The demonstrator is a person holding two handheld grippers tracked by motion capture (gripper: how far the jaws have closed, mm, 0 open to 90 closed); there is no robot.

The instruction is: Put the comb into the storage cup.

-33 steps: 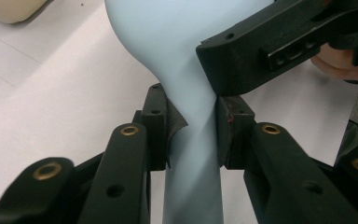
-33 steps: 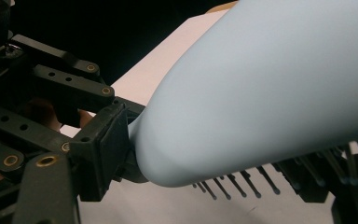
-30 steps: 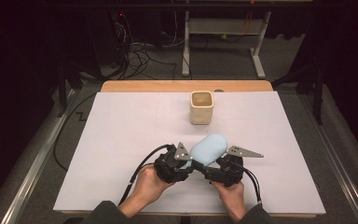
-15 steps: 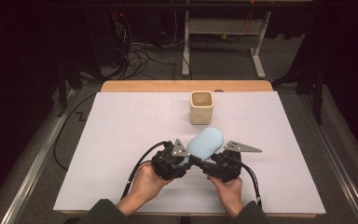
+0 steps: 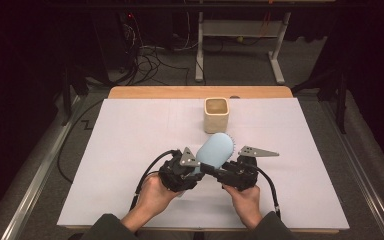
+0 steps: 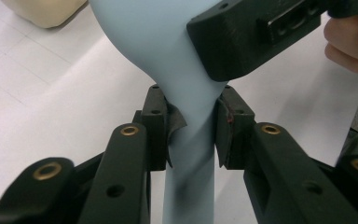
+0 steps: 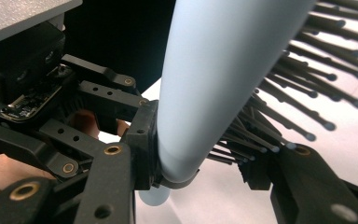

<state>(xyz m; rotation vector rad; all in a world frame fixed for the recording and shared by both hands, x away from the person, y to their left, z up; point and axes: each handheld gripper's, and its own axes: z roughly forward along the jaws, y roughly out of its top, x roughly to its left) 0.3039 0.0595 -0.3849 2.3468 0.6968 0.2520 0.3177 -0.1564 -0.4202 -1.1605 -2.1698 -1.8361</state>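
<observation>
**Pale blue brush gripped from both sides over white table**

Dark floor, tangled cables and a metal frame ring the white table [image 5: 130, 150], where you hold a hairbrush [image 5: 215, 150] just above the near middle of the sheet. A cream square cup [image 5: 216, 114] stands near it, a little farther up the table, apart from the brush.

Your left gripper [image 5: 192, 167] clamps the brush at its neck: in the left gripper view the two pads sit tight on either side, right where the slim handle [image 6: 189, 186] flares into the broad paddle. Your right gripper [image 5: 219, 172] meets it from the other side, and its jaws have just been closing. In the right gripper view one pad presses the smooth back of the paddle [image 7: 214, 84] while the other jaw sits in among the bristles [image 7: 279, 116], so the brush head is pinched between them.

You see a matte, pale blue body, rounded and oval from above, with no marks on its back. Its bristles are thin dark pins tipped with small balls, fanning out from the face turned toward your right. From the high view the paddle tilts away from you, toward the cup, with a fringe of pins showing along its right edge.
</observation>
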